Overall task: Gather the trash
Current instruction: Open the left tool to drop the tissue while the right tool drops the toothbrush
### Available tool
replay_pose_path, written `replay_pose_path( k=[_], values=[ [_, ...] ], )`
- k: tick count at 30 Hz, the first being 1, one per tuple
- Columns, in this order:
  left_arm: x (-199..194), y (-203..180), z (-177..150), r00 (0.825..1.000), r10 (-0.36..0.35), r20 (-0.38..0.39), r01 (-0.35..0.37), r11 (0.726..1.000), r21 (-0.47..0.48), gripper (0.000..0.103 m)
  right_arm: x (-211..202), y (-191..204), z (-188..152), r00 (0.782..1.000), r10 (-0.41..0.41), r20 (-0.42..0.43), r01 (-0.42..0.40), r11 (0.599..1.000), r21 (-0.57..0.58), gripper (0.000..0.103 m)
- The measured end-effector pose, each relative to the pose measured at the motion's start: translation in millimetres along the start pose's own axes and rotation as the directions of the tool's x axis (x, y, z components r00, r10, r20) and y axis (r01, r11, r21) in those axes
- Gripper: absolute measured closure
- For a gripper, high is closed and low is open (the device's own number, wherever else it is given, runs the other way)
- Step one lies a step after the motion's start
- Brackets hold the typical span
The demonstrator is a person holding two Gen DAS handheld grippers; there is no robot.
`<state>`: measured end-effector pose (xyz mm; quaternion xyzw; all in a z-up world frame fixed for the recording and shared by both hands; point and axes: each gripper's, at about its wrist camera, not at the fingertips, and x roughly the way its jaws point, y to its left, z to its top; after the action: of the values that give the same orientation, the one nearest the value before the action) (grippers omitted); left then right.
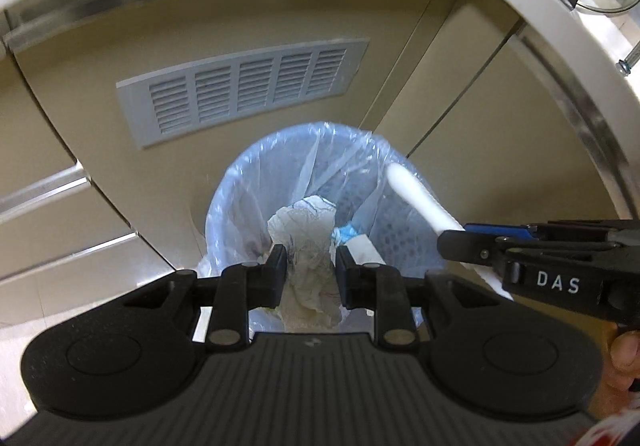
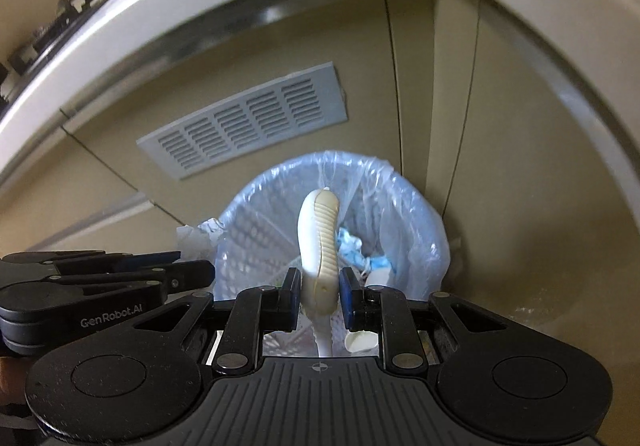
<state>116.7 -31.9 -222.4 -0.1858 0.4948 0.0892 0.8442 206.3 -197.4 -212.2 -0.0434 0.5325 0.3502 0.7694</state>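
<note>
Hovering over the bin's (image 1: 224, 198) rim, left claw (image 1: 312, 278) grips crumpled paper (image 1: 308, 246), right claw (image 2: 320, 286) seemingly a toothbrush (image 2: 320, 230).

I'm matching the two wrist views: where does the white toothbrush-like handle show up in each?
Left wrist: white handle, right of centre, slanting over the bin's right rim, held by the right gripper.
Right wrist: dead centre, upright between its fingers.
Shared landmark: grey vent grille above the bag-lined bin.

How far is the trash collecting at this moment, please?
Done: blue and white scraps already lie in the lined bin. In hand: the left hand-held gripper holds crumpled paper and the right hand-held gripper holds a white ribbed handle, both over the bin's opening. Left: releasing both into it.
</note>
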Motion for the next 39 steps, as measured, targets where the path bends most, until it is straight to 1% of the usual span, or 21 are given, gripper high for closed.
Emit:
replay_pose_path(
  k=[9, 18, 28, 31, 32, 33, 35, 39],
  values=[
    [13, 1, 0, 1.0, -0.005, -0.018, 0.005, 1.0, -0.024, 0.08, 17, -1, -3, 1.0, -0.007, -0.028, 0.007, 1.0, -0.011, 0.082],
    [23, 3, 8, 1.0, -0.001, -0.007, 0.001, 0.999, -0.041, 0.08, 26, -9, 4, 0.999, -0.02, -0.03, 0.02, 1.0, 0.006, 0.082],
    [34, 1, 15, 1.0, -0.014, 0.008, 0.014, 0.999, -0.031, 0.079, 30, -15, 7, 0.999, -0.021, -0.031, 0.022, 1.0, 0.021, 0.082],
    [38, 0, 17, 1.0, -0.011, 0.016, 0.011, 1.0, -0.029, 0.075, 31, -15, 8, 0.999, -0.021, -0.032, 0.022, 1.0, 0.02, 0.082],
    [39, 0, 17, 1.0, -0.009, 0.017, 0.01, 0.999, -0.033, 0.07, 31, -15, 7, 0.999, -0.022, -0.031, 0.022, 1.0, 0.022, 0.082],
    [40, 0, 17, 1.0, -0.012, 0.016, 0.013, 0.999, -0.038, 0.062, 31, -16, 7, 0.999, -0.022, -0.031, 0.022, 0.999, 0.022, 0.082],
    [42, -1, 17, 1.0, -0.003, 0.018, 0.004, 0.999, -0.038, 0.055, 31, -17, 7, 0.999, -0.021, -0.03, 0.021, 0.999, 0.024, 0.082],
    [41, 2, 15, 1.0, 0.008, 0.017, -0.008, 0.999, -0.041, 0.055, 31, -19, 7, 0.999, -0.021, -0.029, 0.022, 0.999, 0.029, 0.082]
  ],
)
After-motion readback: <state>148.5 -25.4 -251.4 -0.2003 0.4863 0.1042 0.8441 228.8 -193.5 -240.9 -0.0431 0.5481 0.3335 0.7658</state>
